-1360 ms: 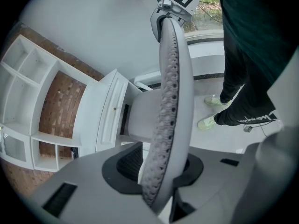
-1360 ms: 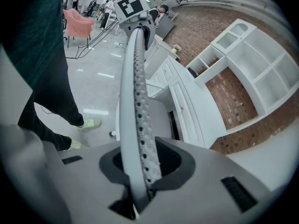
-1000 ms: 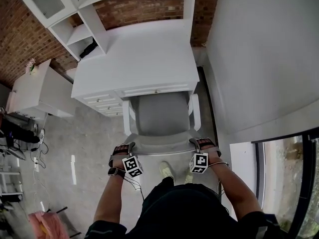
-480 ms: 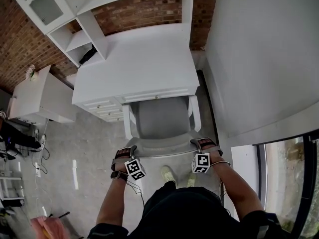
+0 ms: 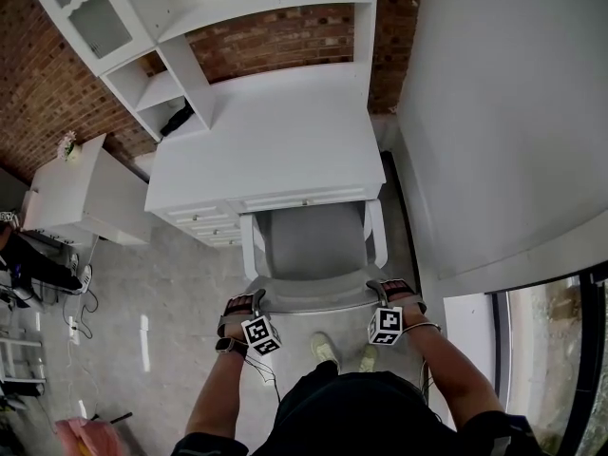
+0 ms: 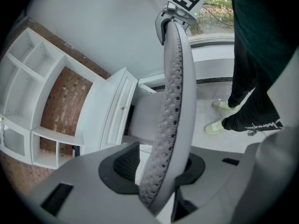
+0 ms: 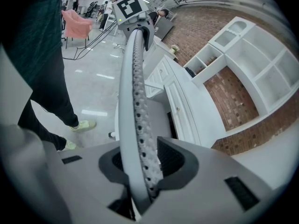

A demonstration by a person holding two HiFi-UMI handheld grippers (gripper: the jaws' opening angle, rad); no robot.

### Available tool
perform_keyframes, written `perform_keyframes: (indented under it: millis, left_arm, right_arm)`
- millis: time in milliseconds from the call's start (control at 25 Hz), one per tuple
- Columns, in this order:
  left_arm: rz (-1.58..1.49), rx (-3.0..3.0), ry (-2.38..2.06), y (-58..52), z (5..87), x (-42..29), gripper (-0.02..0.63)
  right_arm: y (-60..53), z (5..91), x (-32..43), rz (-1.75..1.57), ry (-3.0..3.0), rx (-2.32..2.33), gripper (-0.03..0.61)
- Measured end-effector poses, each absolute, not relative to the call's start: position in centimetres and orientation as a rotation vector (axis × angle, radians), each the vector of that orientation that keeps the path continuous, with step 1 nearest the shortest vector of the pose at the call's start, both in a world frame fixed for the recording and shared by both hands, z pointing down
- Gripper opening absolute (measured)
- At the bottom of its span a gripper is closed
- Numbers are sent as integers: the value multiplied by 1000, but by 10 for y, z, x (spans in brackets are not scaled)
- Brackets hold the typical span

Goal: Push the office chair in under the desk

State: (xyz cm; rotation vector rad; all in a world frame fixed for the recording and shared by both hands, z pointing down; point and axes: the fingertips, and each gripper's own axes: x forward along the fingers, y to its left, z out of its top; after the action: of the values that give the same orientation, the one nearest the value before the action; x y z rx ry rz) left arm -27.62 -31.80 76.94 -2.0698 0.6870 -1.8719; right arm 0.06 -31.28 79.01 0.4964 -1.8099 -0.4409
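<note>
1. Office chair (image 5: pixel 312 245): seat partly under the desk (image 5: pixel 275 141), slightly further in than a second ago (backrest (image 5: pixel 313 294) outside).
2. Left gripper (image 5: pixel 253 299): jaws opening around the backrest's top edge.
3. Right gripper (image 5: pixel 376 289): clamped on the same edge.

Grey office chair (image 5: pixel 312 243) partway under the white desk (image 5: pixel 275 145), red brick wall (image 5: pixel 285 25) and white shelves (image 5: pixel 157 91) behind

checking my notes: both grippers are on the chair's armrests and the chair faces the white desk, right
Not the armrests: the left gripper and right gripper are on the top edge of the backrest, which runs between each one's fingers in both gripper views, the left's fingers opening. The chair does face the white desk.
</note>
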Motion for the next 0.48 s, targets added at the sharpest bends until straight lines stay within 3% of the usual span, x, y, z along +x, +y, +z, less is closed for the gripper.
perform_keyframes:
  millis: [360,480]
  left_arm:
    - [-1803,-2105,766,-311,750,-272,196]
    - [-1779,-2126,776,-300,738,-269,199]
  right_arm:
    - [-315,780,26,-379,-1778,627,179]
    - [-306,771,32,-366,-1777,640,179]
